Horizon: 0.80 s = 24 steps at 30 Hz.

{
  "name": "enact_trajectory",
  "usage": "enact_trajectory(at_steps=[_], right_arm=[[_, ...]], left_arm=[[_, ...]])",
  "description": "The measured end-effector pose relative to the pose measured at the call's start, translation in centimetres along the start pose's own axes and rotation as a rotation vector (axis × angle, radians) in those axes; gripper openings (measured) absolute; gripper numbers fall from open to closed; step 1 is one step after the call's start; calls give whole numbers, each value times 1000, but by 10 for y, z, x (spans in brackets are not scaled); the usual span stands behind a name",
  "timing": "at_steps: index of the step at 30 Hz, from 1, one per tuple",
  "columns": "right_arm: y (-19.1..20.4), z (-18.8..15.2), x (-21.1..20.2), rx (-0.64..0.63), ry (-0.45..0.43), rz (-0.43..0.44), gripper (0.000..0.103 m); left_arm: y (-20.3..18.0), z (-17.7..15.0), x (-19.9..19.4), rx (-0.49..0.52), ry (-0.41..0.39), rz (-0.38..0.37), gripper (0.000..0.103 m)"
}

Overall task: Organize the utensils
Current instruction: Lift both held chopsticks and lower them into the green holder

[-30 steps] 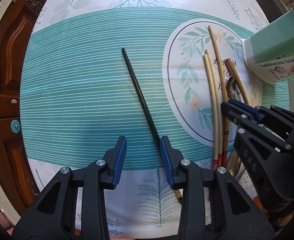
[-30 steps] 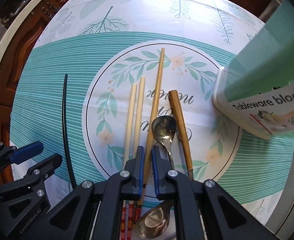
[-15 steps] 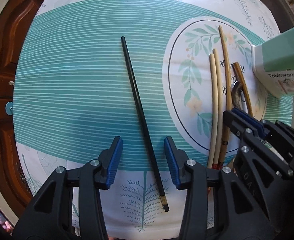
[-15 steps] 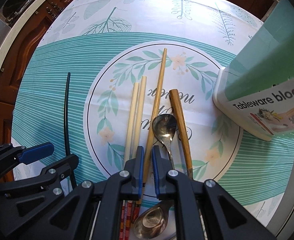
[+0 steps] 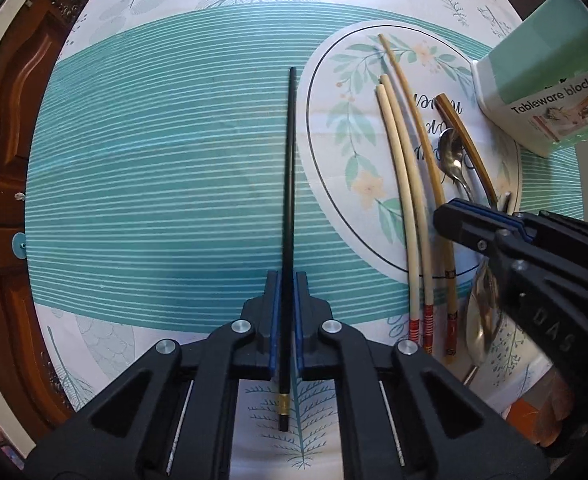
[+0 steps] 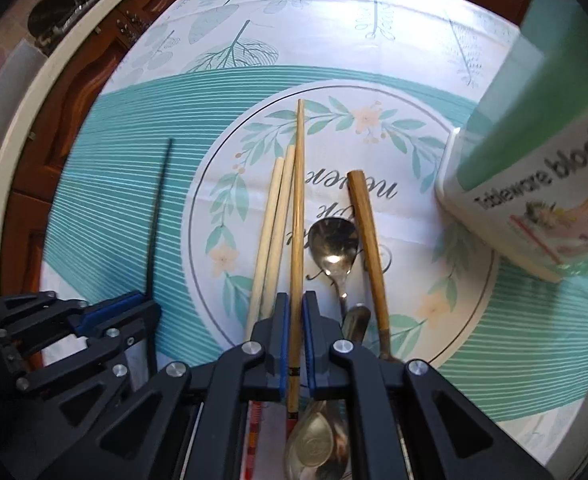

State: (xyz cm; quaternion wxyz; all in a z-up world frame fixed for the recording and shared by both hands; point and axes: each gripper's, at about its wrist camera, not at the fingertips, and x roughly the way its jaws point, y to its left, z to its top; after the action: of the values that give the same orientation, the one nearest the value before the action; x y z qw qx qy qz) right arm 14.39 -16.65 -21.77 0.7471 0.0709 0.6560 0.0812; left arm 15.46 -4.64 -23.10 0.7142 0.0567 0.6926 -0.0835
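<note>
A black chopstick (image 5: 291, 160) lies on the teal-striped tablecloth (image 5: 154, 200). My left gripper (image 5: 288, 276) points straight down, its jaws closing with the blue pads pressed on the chopstick's lower part. On the round floral print lie two pale chopsticks (image 6: 272, 232), a brown wooden chopstick (image 6: 298, 200), a steel spoon (image 6: 332, 244) and a brown-handled utensil (image 6: 368, 240). My right gripper (image 6: 294, 298) is closing its pads on the brown wooden chopstick. The left gripper (image 6: 146, 308) and the black chopstick (image 6: 160, 208) show at the lower left of the right wrist view.
A green and white box (image 6: 534, 200) marked "Tableware block" stands at the right, close to the utensils. A larger spoon bowl (image 6: 314, 440) lies under the right gripper. The round table's pale rim (image 6: 22, 128) and brown wooden panels (image 5: 10, 120) lie to the left.
My left gripper moved over the black chopstick, then shut on it; the chopstick now runs straight between the pads. The right gripper stayed shut on the brown chopstick and tilted slightly.
</note>
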Motion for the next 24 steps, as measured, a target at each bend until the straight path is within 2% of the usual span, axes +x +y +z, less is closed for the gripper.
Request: enact_trajectory(at_steps=[2,3,5,8,12,18,24], right_arm=[[-10,-4,-2,36,-6,87,6],[-13,-7,-4,50,-18,101,6],[-16,-15,-14,64,-56,176,6],[-19,-26,-29,56,-126,239,6],[-19,-41,-50,40,-224,281,6],[-29,-56,-86,38,-414,295,6],[-49,-64,-152,56,-692,274,6]], left_arm=[[5,-7,-7,1,-26,-17,4],[5,-11,-12,9,-53,-22,4],[2,-17,-25,31,-119,-37,4],[-2,-32,-50,51,-220,-45,4],[-15,-49,-87,91,-373,-47,4],[-41,-45,-155,153,-566,-73,4],[-87,-18,-230,219,-763,-135,4]])
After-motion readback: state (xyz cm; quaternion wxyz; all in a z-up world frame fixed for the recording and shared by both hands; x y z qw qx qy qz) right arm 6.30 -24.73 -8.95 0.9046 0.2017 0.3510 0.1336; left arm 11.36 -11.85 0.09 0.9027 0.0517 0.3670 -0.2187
